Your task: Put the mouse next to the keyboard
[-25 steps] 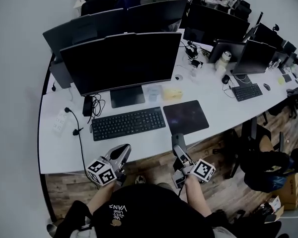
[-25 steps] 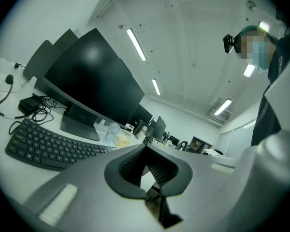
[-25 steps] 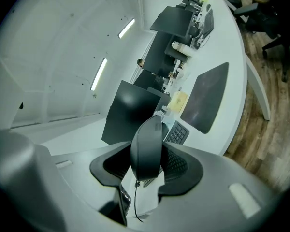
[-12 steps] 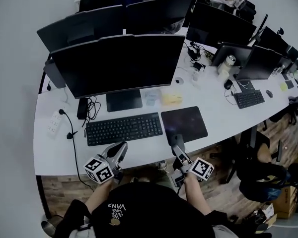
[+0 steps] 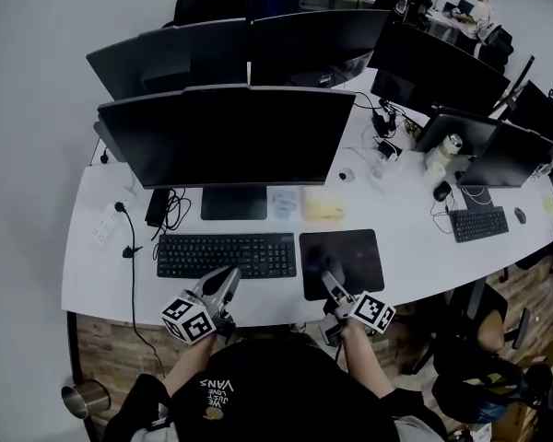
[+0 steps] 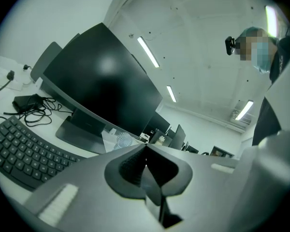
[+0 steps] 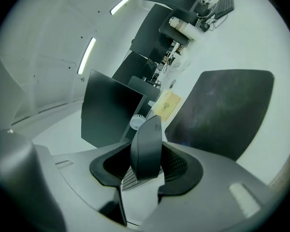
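**Mouse in right gripper, over the pad, not yet set down**

The white desk [image 5: 85, 274] curves across the middle of the head view. The big dark monitor [image 5: 226, 136] sits centre frame, screen off. The black keyboard [image 5: 226, 255] lies below it, left of centre. The dark mouse pad [image 5: 346, 258] is just right of the keyboard, close but not touching.

The left gripper [image 5: 229, 281] is at lower centre-left, over the desk's near edge below the keyboard. Its jaws are pressed together with nothing between them.

The right gripper [image 5: 333, 282] is at lower centre-right, tips over the bottom edge of the pad. Its jaws are clamped on the mouse [image 7: 146, 146], a dark curved body held upright on edge, off the surface.

Progress: the pick looks done and the carry has reached the pad. Left to do: lower the mouse flat beside the keyboard's right end, open the jaws, back off. It is tilted on edge, so it probably needs levelling before release.
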{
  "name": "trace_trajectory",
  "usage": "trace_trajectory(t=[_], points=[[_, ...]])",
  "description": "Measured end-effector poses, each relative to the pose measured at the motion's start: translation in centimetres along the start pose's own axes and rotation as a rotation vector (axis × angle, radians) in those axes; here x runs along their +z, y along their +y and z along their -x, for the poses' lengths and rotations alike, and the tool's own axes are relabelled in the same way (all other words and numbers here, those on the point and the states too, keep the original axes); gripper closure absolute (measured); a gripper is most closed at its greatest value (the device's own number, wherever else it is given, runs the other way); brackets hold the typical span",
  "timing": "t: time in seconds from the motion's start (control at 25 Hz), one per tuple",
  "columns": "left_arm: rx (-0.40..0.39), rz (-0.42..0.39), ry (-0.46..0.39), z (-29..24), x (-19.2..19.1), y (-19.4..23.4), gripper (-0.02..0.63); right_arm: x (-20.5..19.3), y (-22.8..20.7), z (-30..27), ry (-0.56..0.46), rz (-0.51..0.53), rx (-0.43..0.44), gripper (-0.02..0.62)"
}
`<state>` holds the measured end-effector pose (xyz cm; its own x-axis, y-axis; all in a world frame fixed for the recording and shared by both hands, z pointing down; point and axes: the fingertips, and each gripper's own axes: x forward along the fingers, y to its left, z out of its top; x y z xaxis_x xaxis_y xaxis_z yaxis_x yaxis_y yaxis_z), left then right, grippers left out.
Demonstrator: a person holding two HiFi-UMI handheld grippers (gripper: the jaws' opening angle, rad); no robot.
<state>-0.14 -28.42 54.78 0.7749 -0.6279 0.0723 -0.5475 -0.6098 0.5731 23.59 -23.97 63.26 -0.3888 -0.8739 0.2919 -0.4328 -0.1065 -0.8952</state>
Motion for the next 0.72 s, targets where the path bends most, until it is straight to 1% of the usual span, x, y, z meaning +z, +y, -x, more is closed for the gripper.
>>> trace_trajectory(t=[0.44, 0.72], points=[[0.084, 0.002, -0.035, -1.8, -0.1, 0.2, 0.604, 3.9, -3.9, -5.2, 0.088, 0.031, -0.051, 0.416], [0.144, 0.000, -0.039, -1.2, -0.5, 1.0, 0.604, 4.3, -5.6, -7.7, 0.138, 0.052, -0.087, 0.416]])
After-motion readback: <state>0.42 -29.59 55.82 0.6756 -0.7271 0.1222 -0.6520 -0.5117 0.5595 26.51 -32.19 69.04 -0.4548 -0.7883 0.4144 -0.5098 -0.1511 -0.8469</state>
